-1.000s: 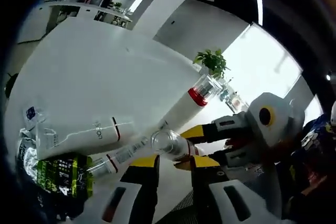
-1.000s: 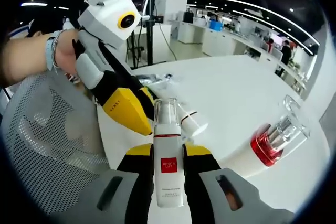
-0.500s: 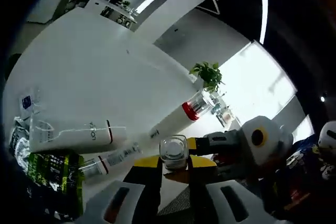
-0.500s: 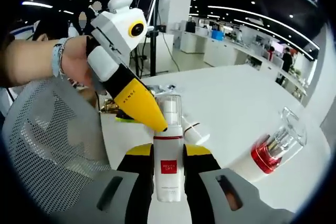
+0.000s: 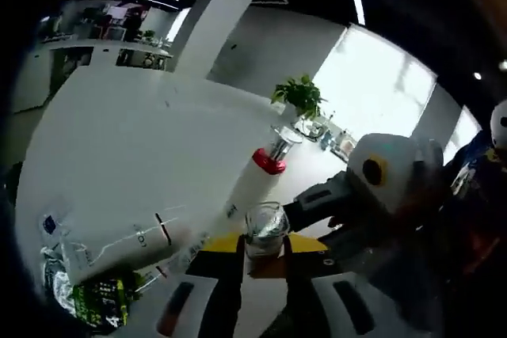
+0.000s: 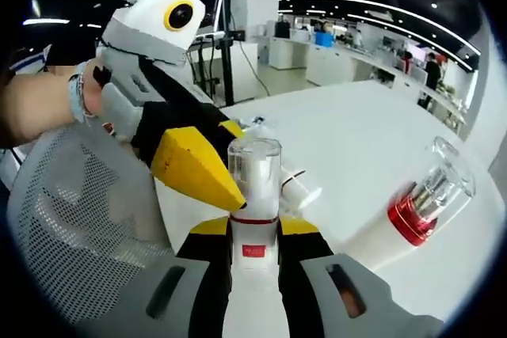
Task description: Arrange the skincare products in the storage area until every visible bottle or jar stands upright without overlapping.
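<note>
Right hand-held gripper (image 6: 252, 237) pinching a clear-capped bottle (image 6: 253, 211) upright above the white surface (image 6: 372, 144). Left hand-held gripper (image 6: 210, 184) pressed against its cap; jaw state unclear. Red-collared bottle (image 6: 412, 215) lying nearby.

bottle (image 6: 253, 219) between fingers (image 6: 297, 231), above table (image 6: 348, 140)

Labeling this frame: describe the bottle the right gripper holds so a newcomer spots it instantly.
On the white table, look at the near edge where the right gripper rises. Clamped between its yellow-tipped jaws stands a white pump bottle, with a clear cap on top. Unlike the red-collared bottle lying nearby, it bears a small red square label.
</note>
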Tool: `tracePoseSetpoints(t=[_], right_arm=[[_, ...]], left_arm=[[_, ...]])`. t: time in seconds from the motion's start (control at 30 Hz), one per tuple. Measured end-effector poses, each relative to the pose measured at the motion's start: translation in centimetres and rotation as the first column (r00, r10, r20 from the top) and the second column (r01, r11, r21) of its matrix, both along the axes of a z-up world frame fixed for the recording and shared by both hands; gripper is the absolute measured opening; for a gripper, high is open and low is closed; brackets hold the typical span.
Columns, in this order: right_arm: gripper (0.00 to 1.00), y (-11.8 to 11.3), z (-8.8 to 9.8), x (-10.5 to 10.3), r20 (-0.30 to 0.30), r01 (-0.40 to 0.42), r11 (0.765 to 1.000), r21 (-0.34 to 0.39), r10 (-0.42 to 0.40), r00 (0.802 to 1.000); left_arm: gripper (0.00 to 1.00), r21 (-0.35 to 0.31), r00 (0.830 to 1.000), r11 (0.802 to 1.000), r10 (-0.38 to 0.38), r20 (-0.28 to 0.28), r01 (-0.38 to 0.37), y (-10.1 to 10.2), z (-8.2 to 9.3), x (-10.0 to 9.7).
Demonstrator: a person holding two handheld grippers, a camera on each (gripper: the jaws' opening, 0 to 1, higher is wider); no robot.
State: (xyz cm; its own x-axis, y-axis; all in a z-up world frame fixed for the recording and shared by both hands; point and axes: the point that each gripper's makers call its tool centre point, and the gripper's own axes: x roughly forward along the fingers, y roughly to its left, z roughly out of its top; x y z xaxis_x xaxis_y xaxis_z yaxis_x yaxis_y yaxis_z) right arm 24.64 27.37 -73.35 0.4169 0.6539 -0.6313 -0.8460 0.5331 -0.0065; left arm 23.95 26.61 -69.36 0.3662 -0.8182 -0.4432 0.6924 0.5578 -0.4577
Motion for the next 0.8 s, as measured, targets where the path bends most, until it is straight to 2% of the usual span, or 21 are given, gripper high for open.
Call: tracePoseSetpoints(t=[0.07,0.2,0.27,0.33,0.5,0.8], right_arm=[[0.19,-0.1,-0.2,-0.1,-0.021,0.008,1.000,0.002,-0.008,1.000],[0.19,-0.7,-0.7,0.2,-0.044,0.033,0.999,-0.016,-0.034,0.998],[0.19,-1.0,-1.0,0.4,-0.049,0.043,0.999,-0.023,-0.045,0.998],[0.19,-1.1,-0.9,0.4,-0.053,0.051,0.998,-0.022,-0.052,0.997],[0.19,-1.3,-0.6,0.5,-0.047,0.058,0.998,-0.015,-0.058,0.997],[0.19,-2.4,-0.1,0.9,-0.052,0.096,0.995,-0.011,-0.096,0.994]], left_arm=[[0.22,-0.013,1.000,1.000,-0.010,-0.004,0.010,-0.2,0.2,-0.3],[0.20,-0.090,0.998,0.995,-0.034,-0.050,0.030,-0.6,1.2,-0.7],[0.14,-0.116,0.996,0.993,-0.012,-0.090,0.001,-0.4,1.3,-0.4],[0.14,-0.123,0.993,0.992,0.004,-0.116,-0.018,-0.1,1.2,0.0],[0.14,-0.110,0.994,0.992,0.050,-0.093,-0.060,0.5,1.1,0.6],[0.14,-0.083,0.994,0.994,0.065,-0.085,-0.072,0.8,0.8,0.8]])
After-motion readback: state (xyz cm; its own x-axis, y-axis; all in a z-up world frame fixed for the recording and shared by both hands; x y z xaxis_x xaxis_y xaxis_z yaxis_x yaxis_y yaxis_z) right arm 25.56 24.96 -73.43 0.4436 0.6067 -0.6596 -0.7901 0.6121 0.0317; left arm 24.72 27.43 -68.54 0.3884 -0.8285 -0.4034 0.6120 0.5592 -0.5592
